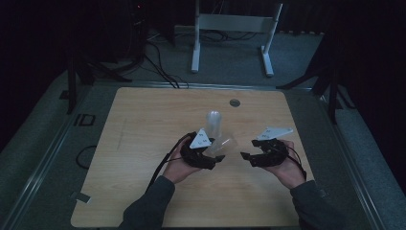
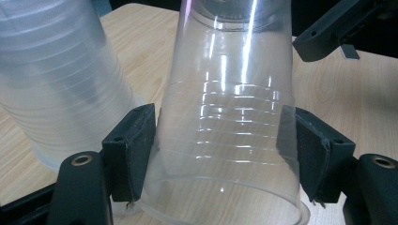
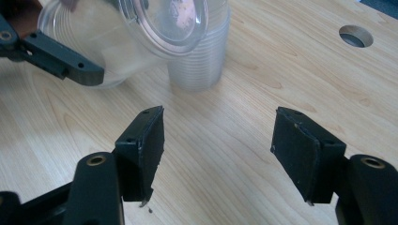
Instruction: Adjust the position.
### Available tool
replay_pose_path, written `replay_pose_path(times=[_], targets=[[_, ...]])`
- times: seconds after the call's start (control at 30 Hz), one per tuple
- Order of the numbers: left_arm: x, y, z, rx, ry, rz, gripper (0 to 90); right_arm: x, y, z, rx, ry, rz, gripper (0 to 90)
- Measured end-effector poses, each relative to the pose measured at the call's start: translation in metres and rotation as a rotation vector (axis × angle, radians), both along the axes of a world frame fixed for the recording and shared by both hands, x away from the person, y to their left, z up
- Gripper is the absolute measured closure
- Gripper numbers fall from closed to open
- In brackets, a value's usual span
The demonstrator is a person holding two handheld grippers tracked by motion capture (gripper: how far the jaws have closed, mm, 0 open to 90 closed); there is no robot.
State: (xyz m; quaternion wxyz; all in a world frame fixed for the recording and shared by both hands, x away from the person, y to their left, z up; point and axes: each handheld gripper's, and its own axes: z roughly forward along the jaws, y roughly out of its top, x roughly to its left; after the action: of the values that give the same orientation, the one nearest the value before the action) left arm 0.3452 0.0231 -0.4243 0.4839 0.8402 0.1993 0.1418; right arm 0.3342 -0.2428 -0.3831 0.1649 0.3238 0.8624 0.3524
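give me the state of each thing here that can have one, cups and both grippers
clear cup: held on its side, clamped between the left gripper's pads, off the stack
stack of cups: upside down on the table, standing free
left gripper: shut on the clear cup
right gripper: open, nothing between its pads, bare tabletop beyond them

Left gripper (image 1: 216, 158) clamped, right gripper (image 1: 245, 155) apparently apart, empty.
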Motion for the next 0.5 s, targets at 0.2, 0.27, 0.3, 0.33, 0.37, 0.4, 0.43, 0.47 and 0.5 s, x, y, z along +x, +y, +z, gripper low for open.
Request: replay_pose_path(times=[0.2,0.27,0.3,0.33,0.37,0.4,0.43,0.47,0.5], targets=[[-0.001,0.001,-0.001,0.013,-0.008,0.003,29.5,0.002,0.007,0.003,-0.086,0.002,0.054,35.5],[-0.001,0.001,-0.002,0.018,-0.010,0.000,29.6,0.003,0.009,0.005,-0.105,0.009,0.071,35.6],[-0.002,0.001,-0.002,0.022,-0.011,-0.002,29.6,0.003,0.011,0.005,-0.114,0.010,0.077,35.7],[-0.002,0.001,-0.002,0.022,-0.011,-0.002,29.6,0.004,0.011,0.006,-0.120,0.013,0.083,35.7],[-0.002,0.001,-0.003,0.025,-0.014,-0.004,29.6,0.004,0.011,0.006,-0.120,0.013,0.083,35.7],[-0.002,0.001,-0.003,0.029,-0.015,-0.004,29.6,0.005,0.012,0.007,-0.127,0.017,0.090,35.7],[-0.003,0.001,-0.003,0.031,-0.016,-0.004,29.6,0.006,0.014,0.007,-0.133,0.019,0.095,35.7],[-0.003,0.001,-0.003,0.034,-0.017,-0.005,29.6,0.006,0.014,0.008,-0.139,0.019,0.101,35.7],[-0.003,0.002,-0.003,0.036,-0.017,-0.006,29.6,0.007,0.015,0.008,-0.144,0.020,0.107,35.7]])
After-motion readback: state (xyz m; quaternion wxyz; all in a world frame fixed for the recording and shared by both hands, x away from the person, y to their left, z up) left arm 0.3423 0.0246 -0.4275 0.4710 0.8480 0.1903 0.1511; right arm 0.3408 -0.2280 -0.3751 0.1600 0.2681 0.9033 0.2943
